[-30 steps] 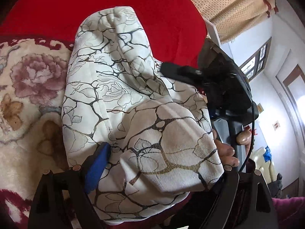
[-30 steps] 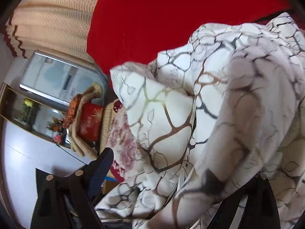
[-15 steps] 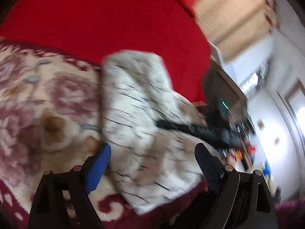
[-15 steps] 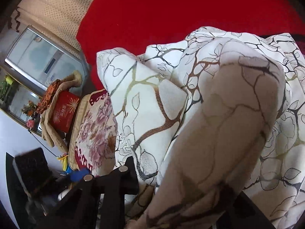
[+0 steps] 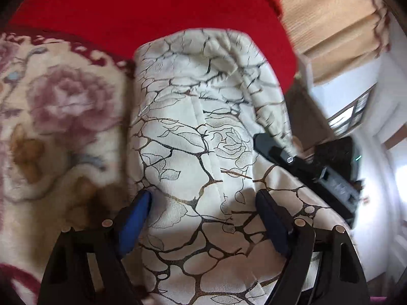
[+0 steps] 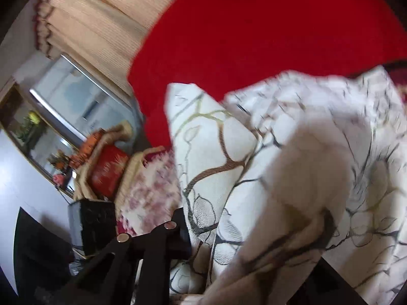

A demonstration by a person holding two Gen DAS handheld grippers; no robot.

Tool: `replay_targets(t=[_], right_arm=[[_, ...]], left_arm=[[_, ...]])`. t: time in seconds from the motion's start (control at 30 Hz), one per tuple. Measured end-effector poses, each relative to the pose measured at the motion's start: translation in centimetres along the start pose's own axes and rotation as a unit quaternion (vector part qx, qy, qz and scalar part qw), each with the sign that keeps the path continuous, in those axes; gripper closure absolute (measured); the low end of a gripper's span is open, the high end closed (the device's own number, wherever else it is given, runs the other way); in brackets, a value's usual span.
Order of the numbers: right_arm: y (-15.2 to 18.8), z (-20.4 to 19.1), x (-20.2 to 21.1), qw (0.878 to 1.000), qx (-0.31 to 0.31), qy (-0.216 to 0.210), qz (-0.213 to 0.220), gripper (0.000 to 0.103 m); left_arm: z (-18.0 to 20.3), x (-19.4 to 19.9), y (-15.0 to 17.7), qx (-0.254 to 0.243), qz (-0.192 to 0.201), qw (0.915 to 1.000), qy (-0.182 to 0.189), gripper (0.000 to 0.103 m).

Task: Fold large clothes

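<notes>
A red blanket (image 5: 152, 7) covers the far part of the bed, and a cream plush blanket with pink roses (image 5: 56, 117) lies nearer on the left, under beige curtains (image 5: 330, 25) and pale walls. On these lies the garment (image 5: 203, 139): a thick, cream-white piece printed with black and bronze branching lines, leaves and rose outlines, folded into a bulky, rounded bundle with a seam down its middle and a gathered edge at its far end.

The left gripper (image 5: 203, 211) stands wide, blue pad on one side and dark pad on the other, with the near part of the bundle lying between its fingers; whether the pads press the cloth cannot be told.

In the right wrist view the right gripper (image 6: 229, 261) has just been closing, and a thick fold of the same garment (image 6: 292, 178) runs down between its jaws, which are clamped on it. The cloth bulges over that gripper and hides one finger. A red box (image 6: 108, 170) stands in the background.
</notes>
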State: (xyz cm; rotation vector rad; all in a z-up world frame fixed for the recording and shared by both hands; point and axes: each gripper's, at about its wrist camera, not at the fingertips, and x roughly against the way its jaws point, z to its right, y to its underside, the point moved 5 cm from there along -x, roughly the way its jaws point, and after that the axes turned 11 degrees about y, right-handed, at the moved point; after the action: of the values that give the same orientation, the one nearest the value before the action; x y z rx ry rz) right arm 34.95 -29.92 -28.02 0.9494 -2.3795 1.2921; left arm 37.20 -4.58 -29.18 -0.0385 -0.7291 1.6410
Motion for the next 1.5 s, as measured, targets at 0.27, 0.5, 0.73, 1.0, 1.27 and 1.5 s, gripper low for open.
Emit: replay_targets(t=[0.27, 0.5, 0.73, 1.0, 1.27, 1.5], right_arm=[[-2.3, 5.0, 7.1, 0.997, -0.029, 0.030, 0.072, 0.088], [-0.9, 15.2, 2.2, 0.990, -0.109, 0.064, -0.064, 0.089], [-0.8, 16.1, 2.4, 0.990, -0.109, 0.043, -0.072, 0.090], [-0.3, 14.1, 3.5, 0.990, -0.108, 0.071, -0.061, 0.083], [-0.1, 8.8, 12.0, 0.976, -0.005, 0.215, -0.037, 0.080], [1.7, 1.0, 15.4, 0.985, 0.090, 0.144, 0.016, 0.080]], left_arm=[[8.9, -8.1, 0.5, -0.107, -0.033, 0.9927, 0.044, 0.019], [7.6, -13.3, 2.0, -0.101, -0.080, 0.9914, -0.018, 0.019], [8.5, -5.6, 1.2, -0.164, -0.043, 0.9814, -0.090, 0.018], [3.1, -6.4, 2.0, -0.156, -0.061, 0.9613, -0.219, 0.019], [2.7, -8.4, 1.7, -0.156, -0.057, 0.9556, -0.244, 0.019], [3.3, -7.8, 2.4, -0.150, -0.045, 0.9545, -0.254, 0.018]])
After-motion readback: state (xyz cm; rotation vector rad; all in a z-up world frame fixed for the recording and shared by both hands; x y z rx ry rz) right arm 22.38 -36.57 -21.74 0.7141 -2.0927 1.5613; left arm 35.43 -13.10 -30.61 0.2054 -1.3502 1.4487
